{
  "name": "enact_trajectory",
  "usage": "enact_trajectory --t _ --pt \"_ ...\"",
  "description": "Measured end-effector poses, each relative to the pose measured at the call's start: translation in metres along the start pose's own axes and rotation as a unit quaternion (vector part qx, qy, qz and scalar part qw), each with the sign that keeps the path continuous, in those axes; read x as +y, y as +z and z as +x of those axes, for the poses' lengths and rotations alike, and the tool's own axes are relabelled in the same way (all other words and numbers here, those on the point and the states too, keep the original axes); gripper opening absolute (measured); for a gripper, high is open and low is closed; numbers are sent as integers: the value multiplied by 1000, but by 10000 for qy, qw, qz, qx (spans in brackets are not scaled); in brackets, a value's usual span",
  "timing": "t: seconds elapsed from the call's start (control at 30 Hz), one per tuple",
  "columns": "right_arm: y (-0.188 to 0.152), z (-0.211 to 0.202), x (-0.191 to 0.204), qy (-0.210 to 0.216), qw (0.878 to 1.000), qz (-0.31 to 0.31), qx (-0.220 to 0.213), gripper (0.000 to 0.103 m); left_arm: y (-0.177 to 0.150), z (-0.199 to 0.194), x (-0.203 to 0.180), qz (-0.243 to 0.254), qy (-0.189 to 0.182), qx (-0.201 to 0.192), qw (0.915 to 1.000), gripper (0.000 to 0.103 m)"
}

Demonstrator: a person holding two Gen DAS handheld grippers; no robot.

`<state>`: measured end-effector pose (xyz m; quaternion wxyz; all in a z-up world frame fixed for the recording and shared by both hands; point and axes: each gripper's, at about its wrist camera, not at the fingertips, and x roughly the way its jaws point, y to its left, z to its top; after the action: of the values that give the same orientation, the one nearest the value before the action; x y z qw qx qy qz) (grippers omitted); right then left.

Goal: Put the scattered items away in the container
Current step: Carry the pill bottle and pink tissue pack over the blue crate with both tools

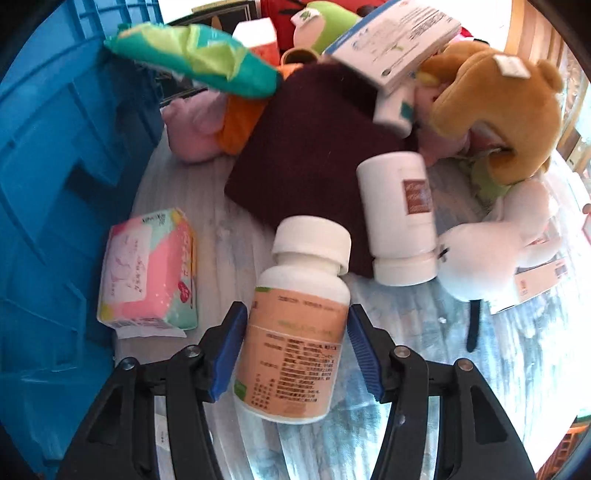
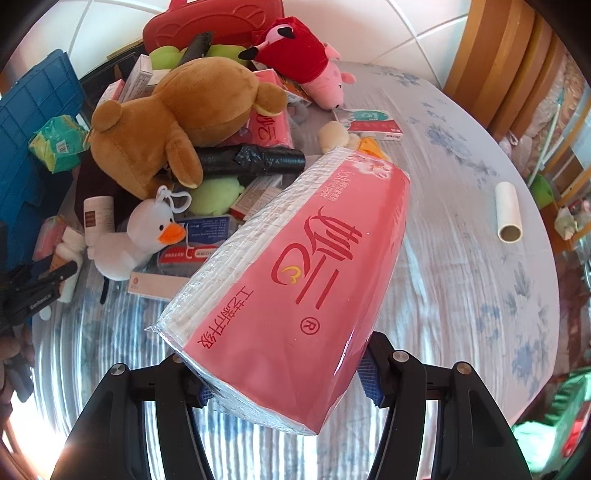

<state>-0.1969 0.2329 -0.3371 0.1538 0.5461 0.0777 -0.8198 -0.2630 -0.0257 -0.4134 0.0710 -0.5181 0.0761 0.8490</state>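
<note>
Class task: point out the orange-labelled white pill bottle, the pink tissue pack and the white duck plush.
Orange-labelled white pill bottle [image 1: 295, 332], left wrist view, label.
Pink tissue pack [image 2: 314, 295], right wrist view, printed face.
White duck plush [image 2: 147, 225], right wrist view, head.

White tiled wall [image 2: 369, 22], wooden chair [image 2: 491, 62] beside floral-clothed table [image 2: 461, 206].

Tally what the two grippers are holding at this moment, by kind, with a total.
pill bottle, in the left gripper: 1
pink tissue pack, in the right gripper: 1
Total: 2
</note>
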Motion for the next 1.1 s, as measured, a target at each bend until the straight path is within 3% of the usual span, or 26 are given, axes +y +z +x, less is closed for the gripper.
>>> enact_trajectory --t 0.2,0.53,1.1 --pt "-6 -3 -4 -26 10000 15 11 60 2 11 -5 187 -29 210 9996 51" --pt "-4 -18 -4 49 9998 35 -164 60 6 -32 -17 343 67 -14 9994 51" --pt "4 -94 5 249 9968 10 -762 60 35 -169 -25 138 69 -818 9965 51"
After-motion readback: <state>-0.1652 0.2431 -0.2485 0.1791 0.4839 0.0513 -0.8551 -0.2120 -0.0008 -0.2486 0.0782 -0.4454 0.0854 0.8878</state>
